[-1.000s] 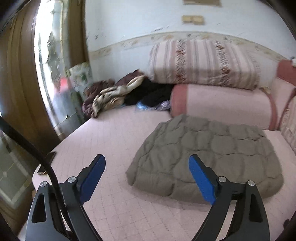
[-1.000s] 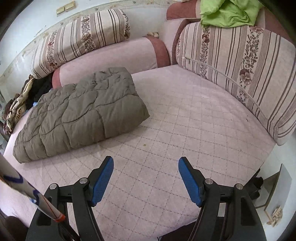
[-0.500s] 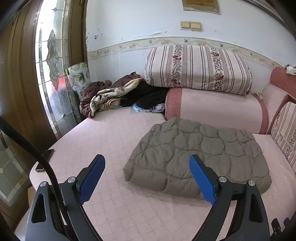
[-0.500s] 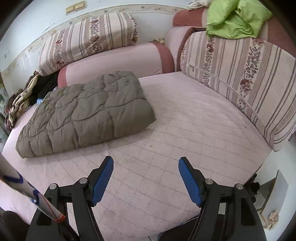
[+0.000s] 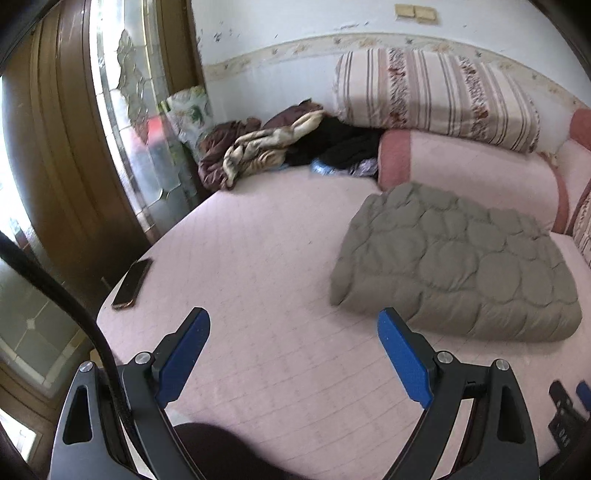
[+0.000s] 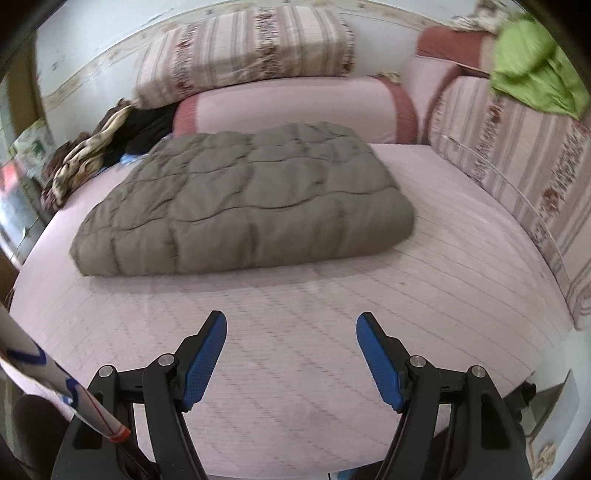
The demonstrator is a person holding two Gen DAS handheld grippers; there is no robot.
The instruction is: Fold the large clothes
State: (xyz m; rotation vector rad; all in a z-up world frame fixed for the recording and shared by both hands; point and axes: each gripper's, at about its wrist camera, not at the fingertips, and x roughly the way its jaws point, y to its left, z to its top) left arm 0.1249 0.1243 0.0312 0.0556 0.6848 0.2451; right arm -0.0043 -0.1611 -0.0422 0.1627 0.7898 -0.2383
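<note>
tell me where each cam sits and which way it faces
Left wrist: on the left gripper, low over the bed's near edge, facing the window, phone and clothes pile; open blue jaws and a black cable show.
Right wrist: on the right gripper, facing across the bed to the striped cushions; open jaws show.
Shared: the folded quilt, the bed, the clothes pile.

Pink quilted bed (image 5: 266,258) fills the room. Striped cushion (image 5: 436,96) on a pink bolster (image 5: 472,173) at the far white wall (image 5: 295,29) with floral border. Left: brown wooden frame (image 5: 62,155), bright patterned glass (image 5: 125,92). Right: striped cushion (image 6: 517,155), green cloth (image 6: 532,77) on top.
</note>
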